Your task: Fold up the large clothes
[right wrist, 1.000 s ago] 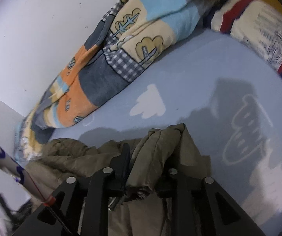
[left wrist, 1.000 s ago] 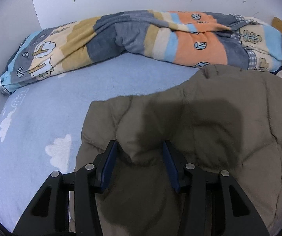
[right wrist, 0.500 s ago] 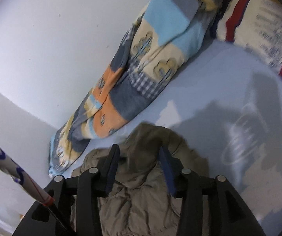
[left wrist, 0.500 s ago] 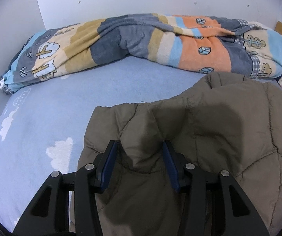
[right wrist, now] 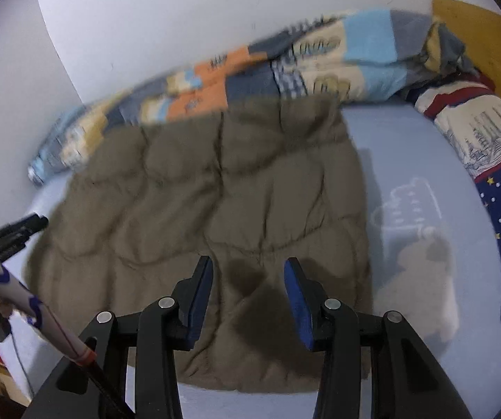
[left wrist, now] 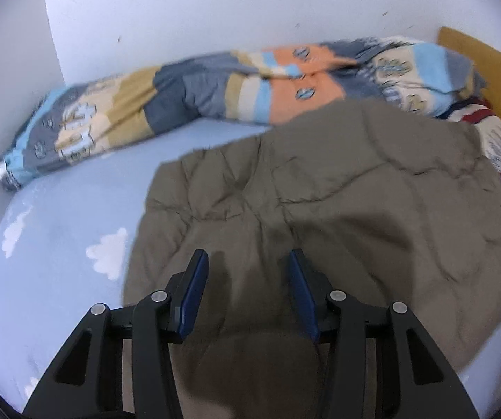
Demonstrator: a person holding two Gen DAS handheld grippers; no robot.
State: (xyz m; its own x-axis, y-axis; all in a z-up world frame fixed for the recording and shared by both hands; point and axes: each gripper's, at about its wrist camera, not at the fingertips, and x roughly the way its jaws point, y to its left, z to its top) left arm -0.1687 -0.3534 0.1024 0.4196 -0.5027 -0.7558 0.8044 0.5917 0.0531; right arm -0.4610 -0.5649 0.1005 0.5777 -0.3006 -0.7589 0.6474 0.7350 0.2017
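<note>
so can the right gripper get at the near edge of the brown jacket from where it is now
Probably yes. The right gripper hangs with its jaws open just above the brown jacket, whose near edge lies flat on the blue sheet with nothing on it.

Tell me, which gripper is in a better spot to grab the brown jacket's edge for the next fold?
Probably the right gripper. It hangs open above the brown jacket, near its right edge. The left gripper, also open, sits farther from the jacket's left edge.
</note>
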